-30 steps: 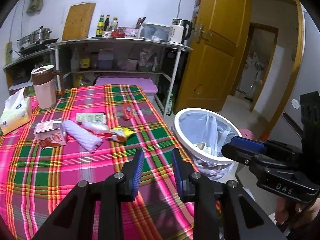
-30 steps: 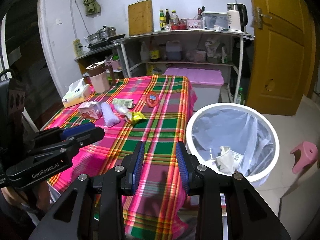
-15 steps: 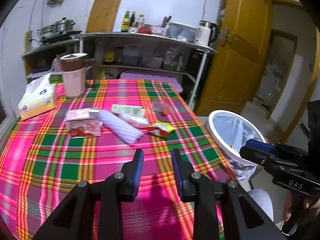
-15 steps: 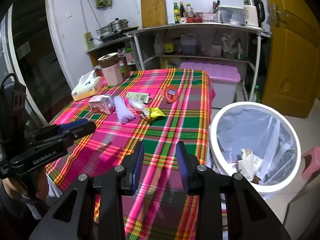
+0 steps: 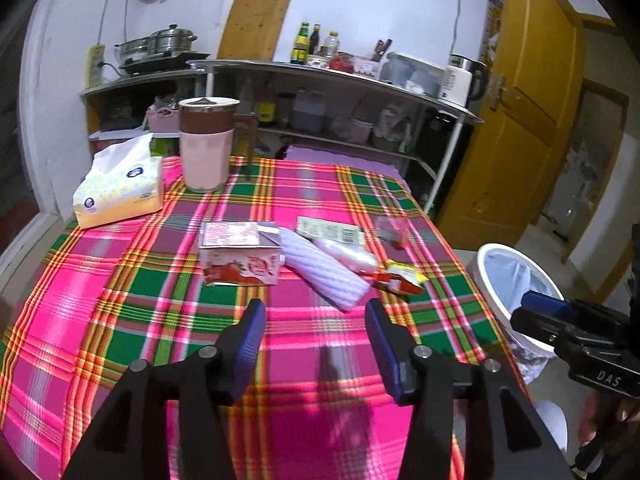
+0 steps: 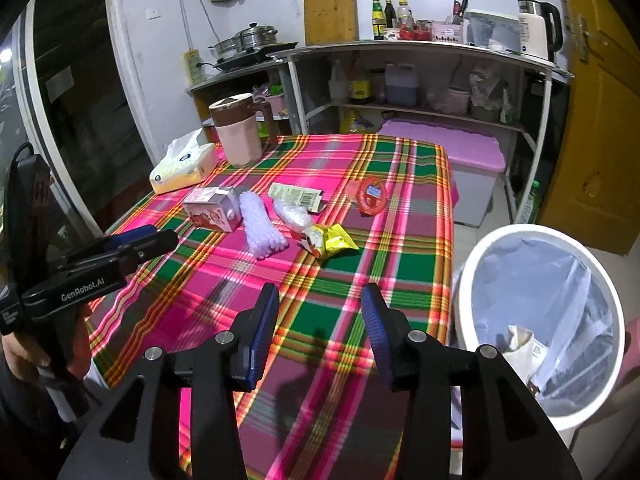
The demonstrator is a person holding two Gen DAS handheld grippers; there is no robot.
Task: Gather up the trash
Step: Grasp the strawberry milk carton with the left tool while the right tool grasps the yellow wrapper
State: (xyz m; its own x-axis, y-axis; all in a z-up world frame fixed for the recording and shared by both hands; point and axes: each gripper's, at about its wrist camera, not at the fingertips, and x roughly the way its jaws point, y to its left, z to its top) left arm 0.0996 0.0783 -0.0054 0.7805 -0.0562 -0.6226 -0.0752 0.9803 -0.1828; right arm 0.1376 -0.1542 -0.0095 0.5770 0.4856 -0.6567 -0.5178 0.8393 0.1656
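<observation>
The left hand-held gripper [image 5: 315, 322] is held tilted downward, its jaws opening with nothing between them. The right hand-held gripper [image 6: 319, 309] is angled down likewise, jaws opening and empty. Each is gripped from below by a hand [image 6: 24, 354].

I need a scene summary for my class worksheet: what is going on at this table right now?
A person holds two tongs over a plaid table, clearing trash. The left tongs and right tongs are both empty, their jaws opening. Wrappers, a lilac packet and a small carton lie untouched on the cloth. The lined white bin beside the table already holds some scraps.
</observation>
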